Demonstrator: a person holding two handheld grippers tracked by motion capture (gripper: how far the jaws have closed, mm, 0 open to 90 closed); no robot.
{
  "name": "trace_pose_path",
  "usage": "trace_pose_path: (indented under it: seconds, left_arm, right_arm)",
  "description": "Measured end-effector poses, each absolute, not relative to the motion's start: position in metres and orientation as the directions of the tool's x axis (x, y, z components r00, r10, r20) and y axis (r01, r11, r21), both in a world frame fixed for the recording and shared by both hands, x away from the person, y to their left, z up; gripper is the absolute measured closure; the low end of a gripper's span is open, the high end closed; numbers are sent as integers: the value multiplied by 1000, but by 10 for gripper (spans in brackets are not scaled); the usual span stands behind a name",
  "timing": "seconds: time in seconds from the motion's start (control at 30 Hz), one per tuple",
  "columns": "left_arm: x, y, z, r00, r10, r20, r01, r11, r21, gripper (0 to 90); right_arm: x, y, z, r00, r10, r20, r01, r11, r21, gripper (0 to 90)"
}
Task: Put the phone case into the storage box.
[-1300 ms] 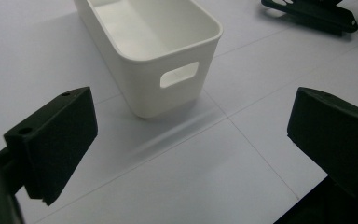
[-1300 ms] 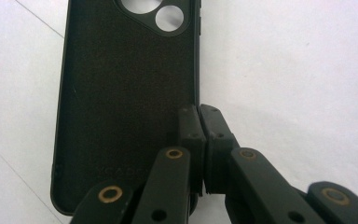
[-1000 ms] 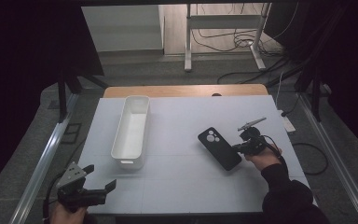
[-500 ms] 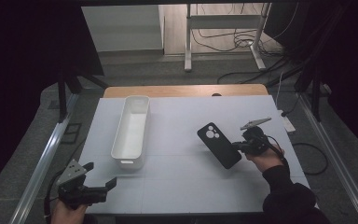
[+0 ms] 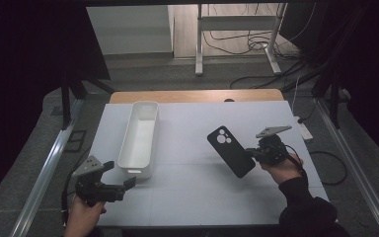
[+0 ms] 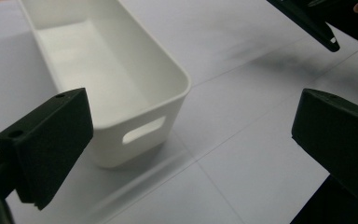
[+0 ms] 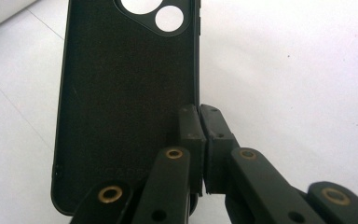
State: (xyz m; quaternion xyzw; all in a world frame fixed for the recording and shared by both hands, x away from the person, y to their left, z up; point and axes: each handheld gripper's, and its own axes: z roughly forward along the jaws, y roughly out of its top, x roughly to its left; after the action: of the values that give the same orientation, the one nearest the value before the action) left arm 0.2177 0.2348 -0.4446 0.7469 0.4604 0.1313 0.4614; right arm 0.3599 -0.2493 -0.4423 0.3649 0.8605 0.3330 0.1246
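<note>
A black phone case (image 5: 230, 150) with round camera holes hangs tilted just above the white table (image 5: 187, 197). My right gripper (image 5: 250, 152) is shut on its right edge. In the right gripper view the two pads (image 7: 189, 123) pinch the rim of the phone case (image 7: 126, 93), and my right gripper (image 7: 199, 116) comes in from below. My left gripper (image 5: 123, 180) stands open at the table's near left, just short of the near end of a long white tray (image 5: 150, 111). In the left gripper view my left gripper (image 6: 196, 140) frames the empty tray (image 6: 140, 135), with the phone case (image 6: 307, 18) at the top right.
A wooden strip (image 5: 192, 96) runs along the table's far edge. Metal rails (image 5: 49, 173) flank both sides. A white power strip (image 5: 304, 129) and cables (image 5: 256, 44) lie on the floor to the right and beyond. The white tray's corner (image 7: 0, 9) shows in the right gripper view.
The right gripper has lifted the phone case a little off the table and tilted it. The left gripper has moved forward and right, closer to the tray's near end.
</note>
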Motion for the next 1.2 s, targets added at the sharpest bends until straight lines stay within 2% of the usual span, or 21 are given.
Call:
trace_pose_path:
  seconds: [0.27,1.2]
  left_arm:
    - [238,218,-439,608,762,-222,541,-192,819,0]
    - [295,169,-429,678,680,-278,546,-213,810,0]
  right_arm:
    - [354,-250,-435,-690,724,13,524,487,699,886]
    - [336,-241,-423,-700,714,-5,471,468,748,887]
